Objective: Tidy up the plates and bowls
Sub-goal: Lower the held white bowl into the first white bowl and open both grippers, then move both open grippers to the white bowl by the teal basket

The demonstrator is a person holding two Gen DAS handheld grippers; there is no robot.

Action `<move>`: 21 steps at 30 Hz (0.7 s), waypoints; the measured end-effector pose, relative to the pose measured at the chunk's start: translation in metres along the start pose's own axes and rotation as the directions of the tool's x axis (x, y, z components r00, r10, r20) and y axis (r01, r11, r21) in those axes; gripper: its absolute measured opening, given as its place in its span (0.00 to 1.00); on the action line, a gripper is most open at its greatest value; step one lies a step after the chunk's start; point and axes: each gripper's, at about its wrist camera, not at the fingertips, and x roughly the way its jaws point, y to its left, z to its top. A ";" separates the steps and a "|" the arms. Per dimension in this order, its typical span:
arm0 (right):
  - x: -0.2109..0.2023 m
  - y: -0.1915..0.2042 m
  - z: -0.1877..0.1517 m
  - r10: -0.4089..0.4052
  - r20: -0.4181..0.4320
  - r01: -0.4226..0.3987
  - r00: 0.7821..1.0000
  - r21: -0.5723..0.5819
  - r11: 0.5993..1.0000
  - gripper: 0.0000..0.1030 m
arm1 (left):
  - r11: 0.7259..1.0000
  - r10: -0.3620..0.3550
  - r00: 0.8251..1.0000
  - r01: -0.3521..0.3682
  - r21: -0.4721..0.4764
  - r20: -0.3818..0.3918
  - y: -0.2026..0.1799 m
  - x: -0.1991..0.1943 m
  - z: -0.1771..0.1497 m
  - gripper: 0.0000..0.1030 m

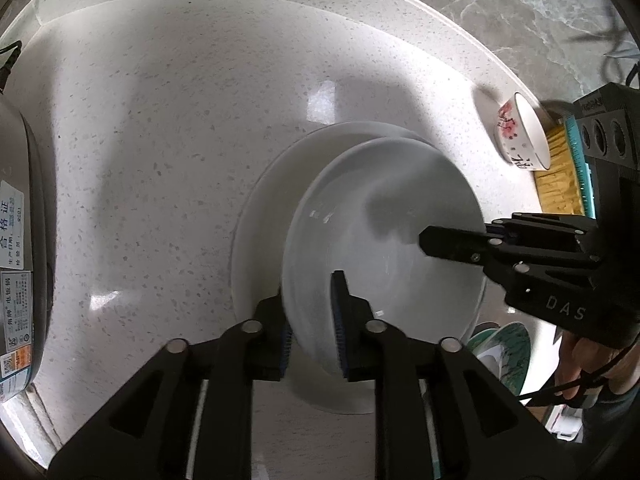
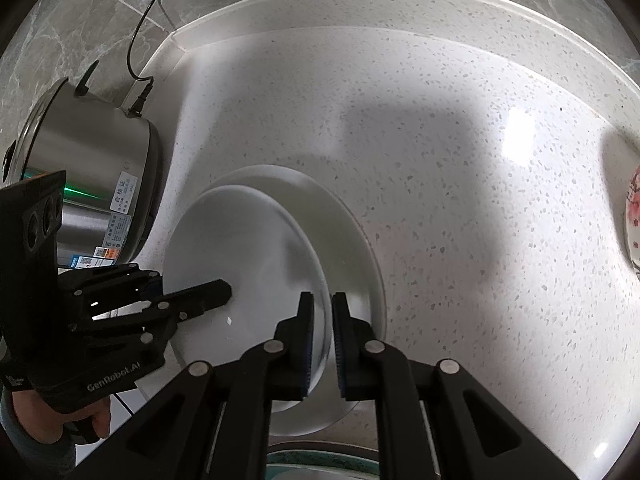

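Stretching from the marbled wall (image 1: 520, 12) toward the near edge, the speckled white countertop (image 1: 180, 120) carries everything here. Against its left edge stands a steel rice cooker (image 2: 100, 148) with labels on its side and a black power cord (image 2: 140, 32) plugged into the back. Toward the near edge, about midway along, lies a wide white plate (image 2: 352, 248), and a white bowl (image 1: 400, 248) sits on top of it, off-centre. The left gripper (image 1: 312, 332) straddles the bowl's left rim, one finger outside the wall and one inside; the jaws stand slightly apart, and the inner pad appears clear of the wall, though blur makes contact hard to judge. The right gripper (image 2: 322, 332) straddles the opposite rim, its jaws only narrowly parted with the thin wall between them; I cannot tell whether the pads press on it. A hand (image 2: 60, 416) grips the left tool's handle. At the right edge of the counter a small bowl with pink blossoms (image 1: 520, 136) rests tilted on its side, just beside a yellow and teal brush (image 1: 564, 172). Below the counter's near edge a green-patterned dish (image 1: 504, 352) shows partly.
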 end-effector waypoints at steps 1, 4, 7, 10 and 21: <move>-0.001 0.001 0.000 0.002 0.002 -0.002 1.000 -0.002 1.000 0.17 | 1.000 -0.006 1.000 0.006 0.005 0.000 -0.002 0.000 -0.001 0.26; -0.002 0.004 -0.001 0.003 0.005 -0.003 1.000 -0.005 1.000 0.23 | 1.000 -0.021 1.000 0.021 0.019 0.004 -0.009 -0.002 -0.002 0.39; -0.004 0.005 -0.002 0.008 0.012 -0.007 1.000 -0.004 1.000 0.26 | 0.999 -0.028 0.999 0.027 0.035 0.017 -0.017 -0.005 -0.002 0.55; -0.009 0.003 -0.001 0.013 0.023 -0.013 1.000 0.003 1.000 0.27 | 0.999 -0.030 0.999 0.029 0.040 0.038 -0.019 -0.013 0.000 0.63; -0.037 -0.001 -0.006 0.041 0.087 -0.043 0.995 0.022 0.999 0.54 | 0.999 -0.024 0.996 0.022 0.029 0.086 -0.016 -0.048 -0.001 0.76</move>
